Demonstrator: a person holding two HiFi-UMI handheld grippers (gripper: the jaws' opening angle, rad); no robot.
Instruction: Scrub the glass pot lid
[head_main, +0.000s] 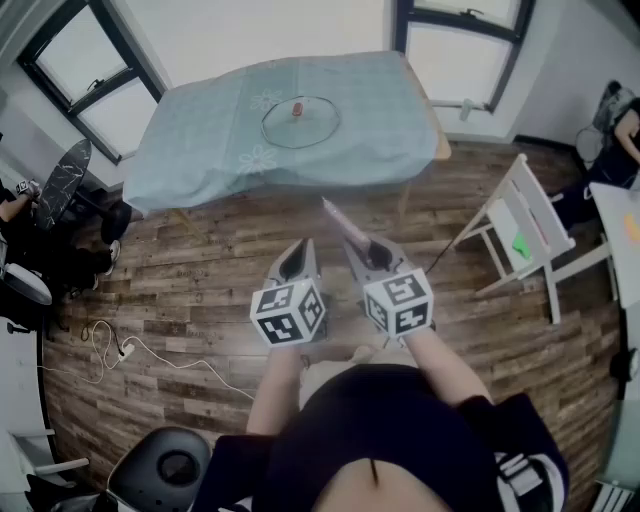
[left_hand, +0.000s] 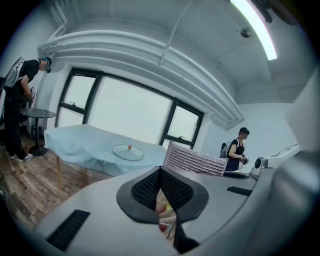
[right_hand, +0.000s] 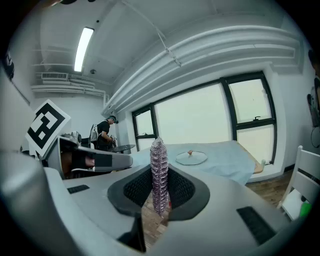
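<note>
Holding, right gripper (right_hand: 159, 186): jaws clamped on a crinkled silvery scrubbing pad (right_hand: 159, 170), possibly metal mesh, though the view is too soft to say. The pad stands upright between the jaws, edge-on, and projects beyond their tips. Left gripper (left_hand: 161, 174): jaws together, nothing between them. Glass pot lid (head_main: 300, 122): flat, knob up, on the blue-clothed table (head_main: 200, 160), ahead of both sets of jaws and well apart from them, with wood floor (head_main: 200, 280) between. The lid is round, so no approach angle is favoured. The grippers sit about level; the right, carrying the pad, likely reaches first.
</note>
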